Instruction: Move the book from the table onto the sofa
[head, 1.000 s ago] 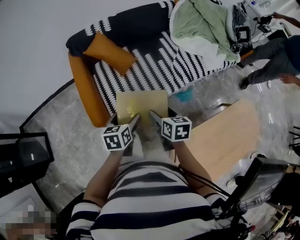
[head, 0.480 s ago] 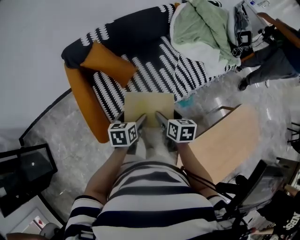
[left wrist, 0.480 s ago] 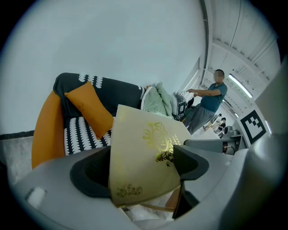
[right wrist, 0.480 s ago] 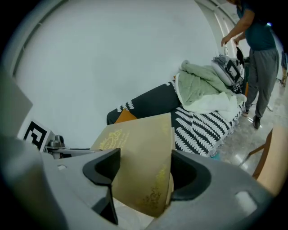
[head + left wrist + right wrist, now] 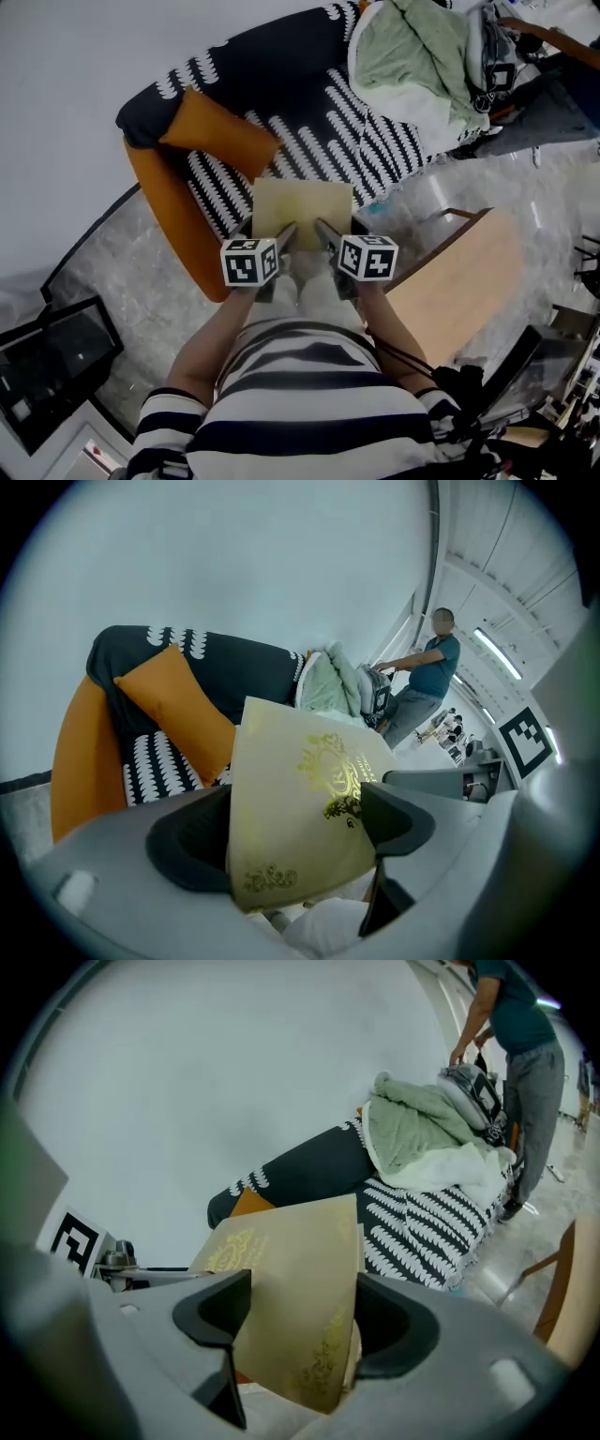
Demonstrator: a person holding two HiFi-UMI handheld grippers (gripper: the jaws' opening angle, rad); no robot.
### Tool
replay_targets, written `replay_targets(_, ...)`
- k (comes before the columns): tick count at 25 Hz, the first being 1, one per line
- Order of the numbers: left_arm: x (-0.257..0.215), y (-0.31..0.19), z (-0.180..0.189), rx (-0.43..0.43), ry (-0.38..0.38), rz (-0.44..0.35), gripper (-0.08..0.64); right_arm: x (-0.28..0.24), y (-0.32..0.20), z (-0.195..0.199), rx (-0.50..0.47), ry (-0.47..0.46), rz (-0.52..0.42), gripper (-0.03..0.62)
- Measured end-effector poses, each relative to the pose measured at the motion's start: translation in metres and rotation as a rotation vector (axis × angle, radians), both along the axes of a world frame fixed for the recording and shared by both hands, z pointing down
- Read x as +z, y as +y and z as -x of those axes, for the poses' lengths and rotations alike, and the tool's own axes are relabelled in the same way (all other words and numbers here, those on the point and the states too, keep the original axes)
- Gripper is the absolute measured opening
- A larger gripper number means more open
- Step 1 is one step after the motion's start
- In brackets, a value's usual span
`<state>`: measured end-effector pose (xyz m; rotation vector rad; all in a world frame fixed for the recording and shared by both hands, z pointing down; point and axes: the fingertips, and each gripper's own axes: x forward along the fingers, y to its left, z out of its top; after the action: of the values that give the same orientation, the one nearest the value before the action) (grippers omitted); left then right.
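A thin cream book (image 5: 302,201) with gold ornaments hangs in the air over the front edge of the sofa seat (image 5: 314,141). Both grippers hold it by its near edge. My left gripper (image 5: 285,234) is shut on the book's left part, and my right gripper (image 5: 324,231) is shut on its right part. In the left gripper view the book (image 5: 305,808) stands tilted between the jaws of the left gripper (image 5: 295,841). In the right gripper view the book (image 5: 291,1288) fills the gap of the right gripper (image 5: 305,1321).
The sofa is black with a white pattern and has an orange arm (image 5: 173,216) and an orange cushion (image 5: 220,133). A green and white blanket pile (image 5: 412,66) lies on its right end. A wooden table (image 5: 464,281) stands at the right. A person (image 5: 553,80) stands at the far right.
Both grippers have carried the book forward, from the floor gap in front of the sofa to over the seat's front edge. The person in the background has shifted.
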<state>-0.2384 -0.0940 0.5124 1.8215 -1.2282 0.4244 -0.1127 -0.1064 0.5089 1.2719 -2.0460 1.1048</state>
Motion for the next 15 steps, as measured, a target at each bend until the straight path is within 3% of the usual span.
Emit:
replay_targets(8, 0.030, -0.022, -0.014, 0.051, 0.001, 0.043, 0.434, 0.029, -0.017, -0.014, 0.032, 0.008, 0.049, 0.334)
replay_targets(15, 0.070, -0.062, -0.038, 0.037, -0.021, 0.081, 0.433, 0.072, -0.059, -0.038, 0.009, -0.010, 0.094, 0.332)
